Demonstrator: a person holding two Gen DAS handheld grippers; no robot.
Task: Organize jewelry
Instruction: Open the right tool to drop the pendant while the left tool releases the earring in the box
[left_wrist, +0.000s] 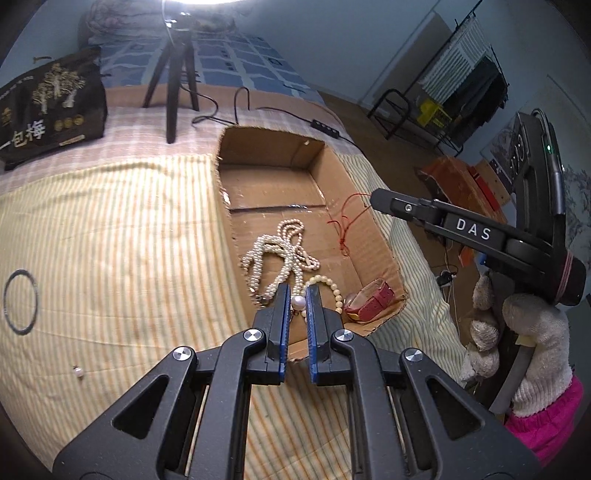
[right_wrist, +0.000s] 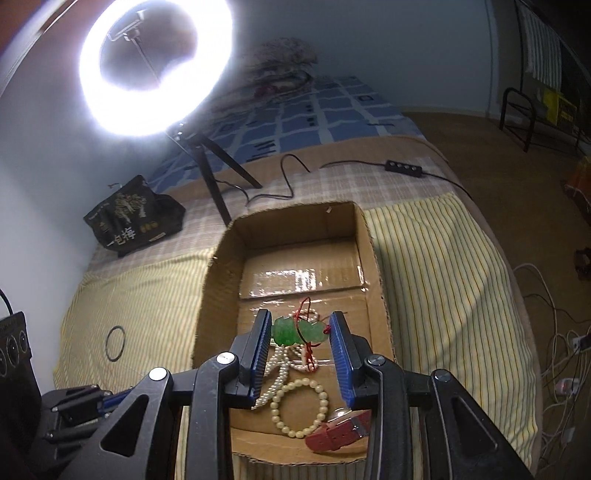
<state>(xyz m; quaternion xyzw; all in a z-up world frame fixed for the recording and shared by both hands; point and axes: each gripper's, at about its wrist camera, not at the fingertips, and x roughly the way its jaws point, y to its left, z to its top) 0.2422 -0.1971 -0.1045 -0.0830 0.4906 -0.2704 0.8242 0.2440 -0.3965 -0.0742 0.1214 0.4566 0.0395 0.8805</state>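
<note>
Left wrist view: left gripper (left_wrist: 297, 295) pinches a single pale pink pearl (left_wrist: 297, 302) between the tips of its blue pads, jaws nearly closed on it, hovering over the near end of an open cardboard box (left_wrist: 334, 177) that sits on a yellow striped cloth (left_wrist: 110, 229). Inside the box lie a tangled white pearl necklace (left_wrist: 275, 251), a cream bead bracelet (left_wrist: 330, 286) and a red-strapped watch (left_wrist: 369, 301) in the near right corner. A red cord (left_wrist: 349, 221) hangs down from the tip of the right gripper (left_wrist: 376, 199), seen side-on here, held by a hand in a knit glove (left_wrist: 532, 332) with a pink sleeve. On the cloth to the left, outside the box: a dark thin bangle (left_wrist: 20, 301) and one small loose pearl (left_wrist: 77, 372), well apart. Right wrist view: right gripper (right_wrist: 299, 328), jaws partly open, clamps a green jade pendant (right_wrist: 299, 330) crosswise between both pads, red cord looped around it, above the necklace (right_wrist: 284, 369) in the box (right_wrist: 218, 266). Bracelet (right_wrist: 299, 406) and watch (right_wrist: 336, 432) lie nearer the camera. Beyond the box stand a lit ring light (right_wrist: 155, 66) on a tripod (right_wrist: 218, 173) and a dark printed bag (right_wrist: 133, 218).
</note>
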